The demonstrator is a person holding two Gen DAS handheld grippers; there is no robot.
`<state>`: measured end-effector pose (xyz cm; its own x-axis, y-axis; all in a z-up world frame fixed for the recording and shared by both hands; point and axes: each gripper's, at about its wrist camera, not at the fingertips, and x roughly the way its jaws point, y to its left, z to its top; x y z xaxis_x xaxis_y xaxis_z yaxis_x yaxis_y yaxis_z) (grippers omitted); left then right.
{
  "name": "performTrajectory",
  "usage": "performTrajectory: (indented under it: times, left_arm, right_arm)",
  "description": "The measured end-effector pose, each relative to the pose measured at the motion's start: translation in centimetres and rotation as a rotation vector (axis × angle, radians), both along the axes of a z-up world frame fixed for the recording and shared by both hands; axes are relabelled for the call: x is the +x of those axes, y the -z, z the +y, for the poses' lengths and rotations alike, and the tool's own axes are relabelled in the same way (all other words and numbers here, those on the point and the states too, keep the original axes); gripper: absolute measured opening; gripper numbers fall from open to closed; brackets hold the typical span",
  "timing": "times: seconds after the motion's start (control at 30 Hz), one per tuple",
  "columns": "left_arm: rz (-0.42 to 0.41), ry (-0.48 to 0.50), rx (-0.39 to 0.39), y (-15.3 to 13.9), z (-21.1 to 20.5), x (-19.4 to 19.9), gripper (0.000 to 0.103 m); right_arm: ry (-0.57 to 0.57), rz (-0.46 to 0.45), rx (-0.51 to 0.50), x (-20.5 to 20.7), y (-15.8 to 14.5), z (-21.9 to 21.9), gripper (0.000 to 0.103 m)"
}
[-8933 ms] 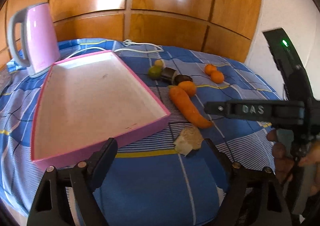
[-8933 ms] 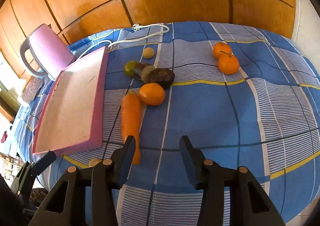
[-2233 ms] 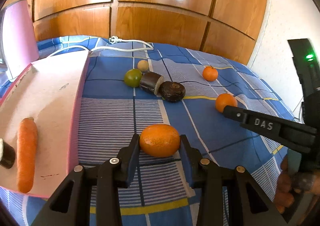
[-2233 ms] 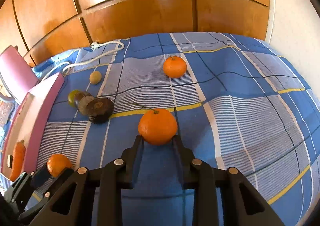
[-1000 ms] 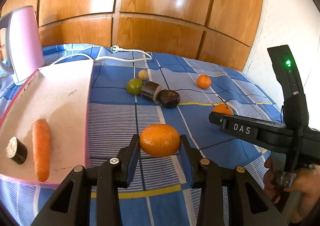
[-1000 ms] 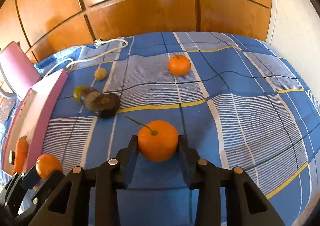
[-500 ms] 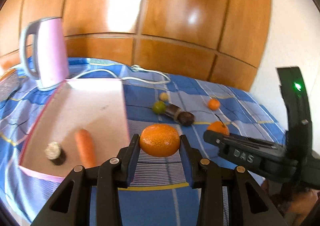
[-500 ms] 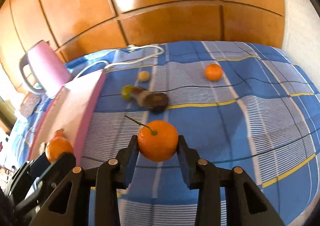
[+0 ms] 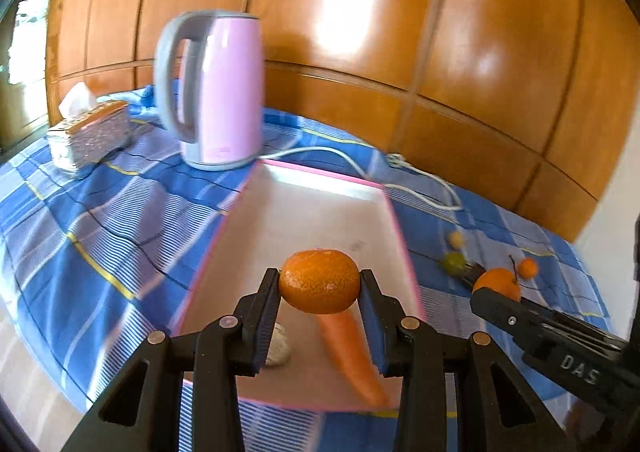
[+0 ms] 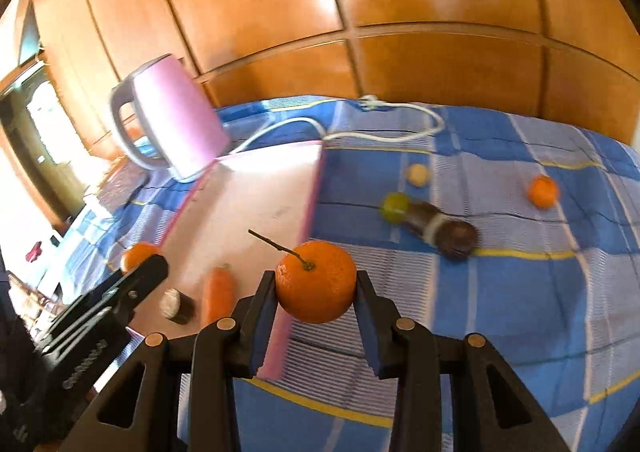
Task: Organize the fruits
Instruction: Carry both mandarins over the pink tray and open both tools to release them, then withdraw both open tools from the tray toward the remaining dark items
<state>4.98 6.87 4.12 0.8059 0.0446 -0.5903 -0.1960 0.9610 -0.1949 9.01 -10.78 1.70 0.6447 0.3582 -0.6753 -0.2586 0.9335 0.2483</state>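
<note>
My left gripper (image 9: 319, 284) is shut on an orange (image 9: 319, 280) and holds it above the near part of the pink tray (image 9: 312, 211). The tray holds a carrot (image 9: 348, 352) and a small dark cut piece (image 10: 176, 304). My right gripper (image 10: 316, 286) is shut on a stemmed orange (image 10: 316, 282) above the tray's right rim (image 10: 312, 203); it also shows at the right of the left wrist view (image 9: 498, 284). On the blue cloth lie another orange (image 10: 542, 191), a green fruit (image 10: 394, 205), a small yellow fruit (image 10: 418, 173) and dark pieces (image 10: 444, 232).
A pink kettle (image 9: 216, 87) stands behind the tray, its white cord (image 10: 380, 123) trailing along the back. A tissue box (image 9: 88, 131) sits at the far left. Wood panelling (image 9: 400, 31) rises behind the table. The table's front edge runs at the lower left.
Both grippers have swung left toward the tray, each still holding its orange. The left orange is now over the tray; the right one is at the tray's right rim.
</note>
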Motion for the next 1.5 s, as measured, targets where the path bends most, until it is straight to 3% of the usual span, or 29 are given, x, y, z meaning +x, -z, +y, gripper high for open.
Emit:
performTrajectory:
  times: [0.23, 0.5, 0.97, 1.5]
  left_arm:
    - [0.028, -0.075, 0.011, 0.2, 2.5, 0.6, 0.043]
    - [0.021, -0.077, 0.036, 0.3, 2.5, 0.0, 0.050]
    - [0.008, -0.035, 0.024, 0.0, 0.2, -1.2, 0.052]
    - [0.002, 0.068, 0.085, 0.2, -4.3, -1.7, 0.052]
  right_arm:
    - [-0.074, 0.012, -0.009, 2.7, 0.3, 4.2, 0.040]
    - [-0.079, 0.051, -0.003, 3.0, 1.7, 5.4, 0.041]
    - [0.034, 0.033, 0.001, 0.7, 1.4, 1.0, 0.041]
    - [0.181, 0.007, -0.054, -1.6, 2.1, -4.7, 0.041]
